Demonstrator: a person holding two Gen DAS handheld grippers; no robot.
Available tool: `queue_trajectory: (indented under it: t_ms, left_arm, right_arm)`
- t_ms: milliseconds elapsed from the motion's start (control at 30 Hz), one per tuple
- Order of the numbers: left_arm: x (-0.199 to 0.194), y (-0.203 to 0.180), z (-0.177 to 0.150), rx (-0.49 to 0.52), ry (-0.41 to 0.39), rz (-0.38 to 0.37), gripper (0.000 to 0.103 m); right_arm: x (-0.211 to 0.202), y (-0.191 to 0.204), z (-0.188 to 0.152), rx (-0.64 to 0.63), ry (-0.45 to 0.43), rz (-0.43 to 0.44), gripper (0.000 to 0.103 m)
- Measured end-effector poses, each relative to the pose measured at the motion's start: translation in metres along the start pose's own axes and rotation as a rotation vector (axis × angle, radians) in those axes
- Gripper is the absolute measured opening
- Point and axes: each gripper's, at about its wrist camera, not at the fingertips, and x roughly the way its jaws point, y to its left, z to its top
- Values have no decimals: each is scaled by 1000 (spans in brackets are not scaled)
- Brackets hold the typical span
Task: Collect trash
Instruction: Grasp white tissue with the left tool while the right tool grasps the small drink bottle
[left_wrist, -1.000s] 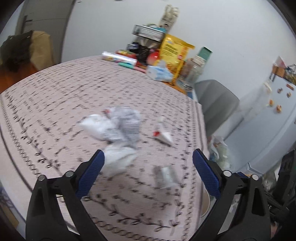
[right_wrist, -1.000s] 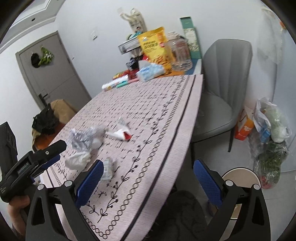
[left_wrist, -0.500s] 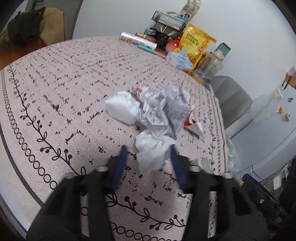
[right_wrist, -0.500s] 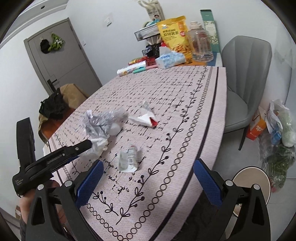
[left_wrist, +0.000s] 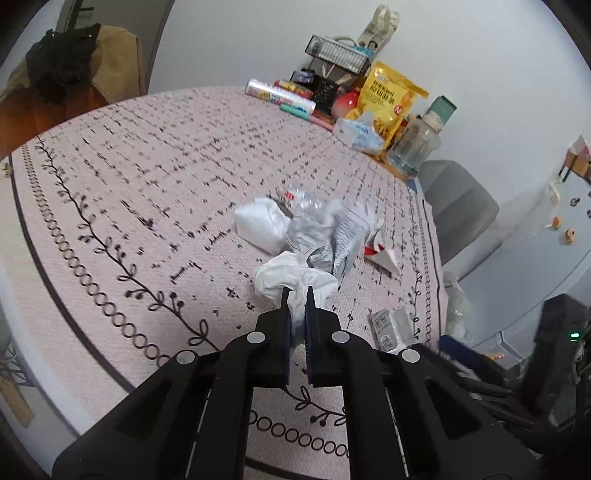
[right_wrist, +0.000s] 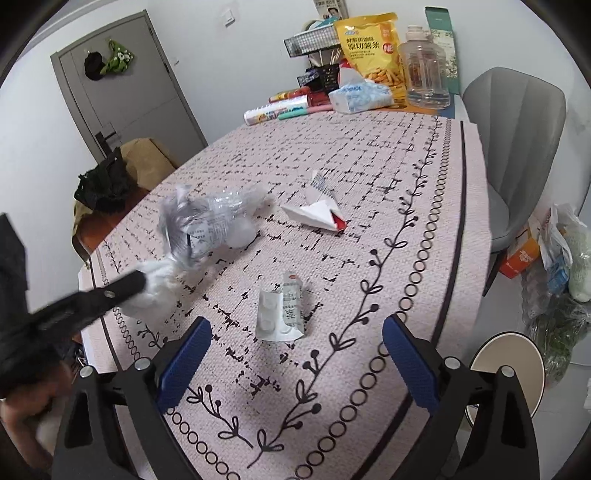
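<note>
Near the table's (right_wrist: 424, 155) front edge, the left gripper (left_wrist: 296, 295) pinches a crumpled white tissue (left_wrist: 291, 275) beside a crinkled plastic wrapper (left_wrist: 328, 236), while the right gripper (right_wrist: 295, 350) hangs wide open, holding nothing, just short of a flattened blister pack (right_wrist: 280, 312).

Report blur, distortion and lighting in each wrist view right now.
Left wrist view: strong fisheye bending with dark corners; the tablecloth pattern smears with motion blur, while the left gripper shut on the white tissue stays sharp. Right wrist view: same fisheye curve, mostly crisp, soft even light; only the left gripper and tissue at the left edge blur.
</note>
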Motion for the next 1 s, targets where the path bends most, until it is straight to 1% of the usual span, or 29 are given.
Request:
queue_trajectory:
  t_ms: [133,200,233,267,300,333,400,467,767,1000]
  left_arm:
    - [-14,-4,5,6,-25,-18,6]
    - [-18,-7,7,13,-35,-23,6]
    - [-20,-9,7,15,-40,-26,6]
    - [-22,-10,7,17,-42,-29,6]
    - [-24,-12,8,21,-45,-31,6]
    - [-26,-14,8,26,-50,-32,6]
    - [-31,-17,8,29,-59,-37,6]
    - [-35,-21,10,33,-71,-43,6]
    - [-60,-39,15,52,-127,-69,6]
    - [-75,-54,19,79,-165,-84,6]
  right_arm:
    - [10,11,0,-37,14,-12,85]
    - [16,15,0,-55,25,-29,78]
    - [20,16,0,-64,36,-38,68]
    - [24,16,-1,-68,50,-41,52]
    - [26,15,-1,-70,61,-45,46]
    - [24,14,-1,-69,51,-49,29]
    - [20,11,2,-40,54,2,27]
    - [13,10,3,-45,30,-1,25]
    - [-22,7,10,-25,-39,81,25]
    - [-42,2,15,-16,-79,111,25]
